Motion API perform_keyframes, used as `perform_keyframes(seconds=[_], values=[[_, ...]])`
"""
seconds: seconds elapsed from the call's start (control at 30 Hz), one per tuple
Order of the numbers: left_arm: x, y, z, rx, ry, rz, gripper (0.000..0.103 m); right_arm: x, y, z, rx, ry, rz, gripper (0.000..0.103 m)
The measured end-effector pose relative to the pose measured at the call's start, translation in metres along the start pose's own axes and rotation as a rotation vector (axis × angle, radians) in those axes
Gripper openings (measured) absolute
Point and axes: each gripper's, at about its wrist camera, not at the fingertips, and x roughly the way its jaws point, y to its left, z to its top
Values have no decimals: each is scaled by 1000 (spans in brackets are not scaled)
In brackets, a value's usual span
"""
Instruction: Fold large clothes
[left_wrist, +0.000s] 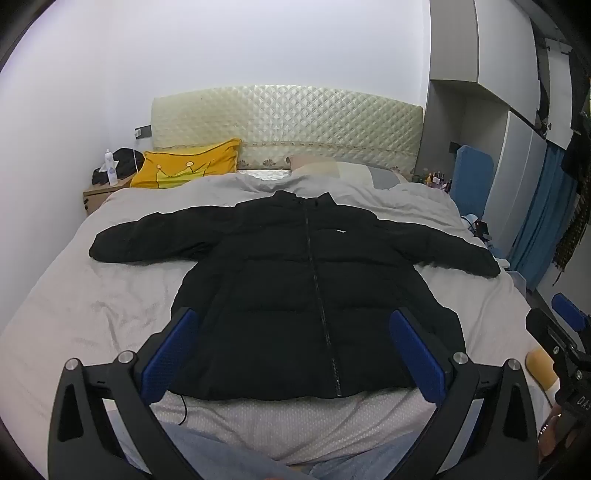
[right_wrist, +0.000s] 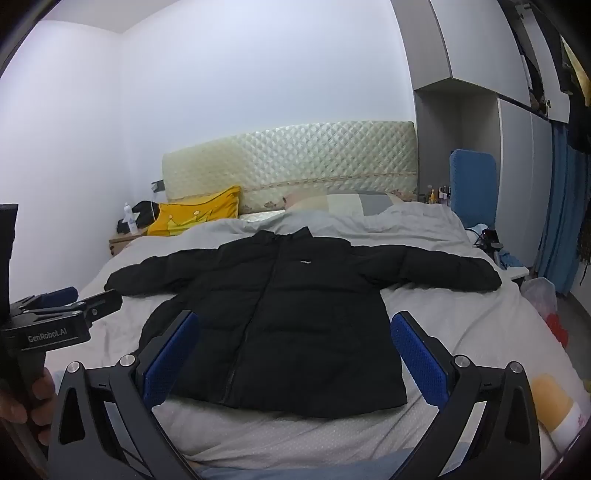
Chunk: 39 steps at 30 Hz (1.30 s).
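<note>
At the foot of the bed, we hold both grippers wide open over a black puffer jacket.

Nearest us, the left gripper (left_wrist: 291, 350) and right gripper (right_wrist: 295, 354) hover with nothing between their blue pads. The jacket (left_wrist: 295, 288) lies flat and zipped on the grey bedcover (left_wrist: 92, 314), sleeves spread, collar toward the quilted headboard (left_wrist: 288, 122). Only the left view shows a thin dark cord (left_wrist: 183, 408), perhaps a drawstring, at the hem. Only the right view shows a red-filled plastic bag (right_wrist: 546, 302) beside the bed. Farther back sits a yellow pillow (left_wrist: 188, 166).
</note>
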Motion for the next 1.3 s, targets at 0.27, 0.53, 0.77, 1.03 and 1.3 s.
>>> perform_keyframes(seconds=[0.27, 0.53, 0.77, 1.03, 1.3], values=[[-1, -1, 0, 19, -15, 9, 103, 0, -1, 0, -6, -2, 15, 103], [0, -1, 0, 21, -17, 9, 103, -5, -4, 3, 7, -6, -4, 103], [0, -8, -2, 30, -11, 17, 103, -6, -3, -2, 6, -13, -14, 103], [0, -3, 0, 21, 3, 8, 103, -8, -1, 1, 3, -13, -22, 103], [-1, -2, -1, 23, 0, 15, 103, -8, 2, 1, 0, -6, -17, 103]])
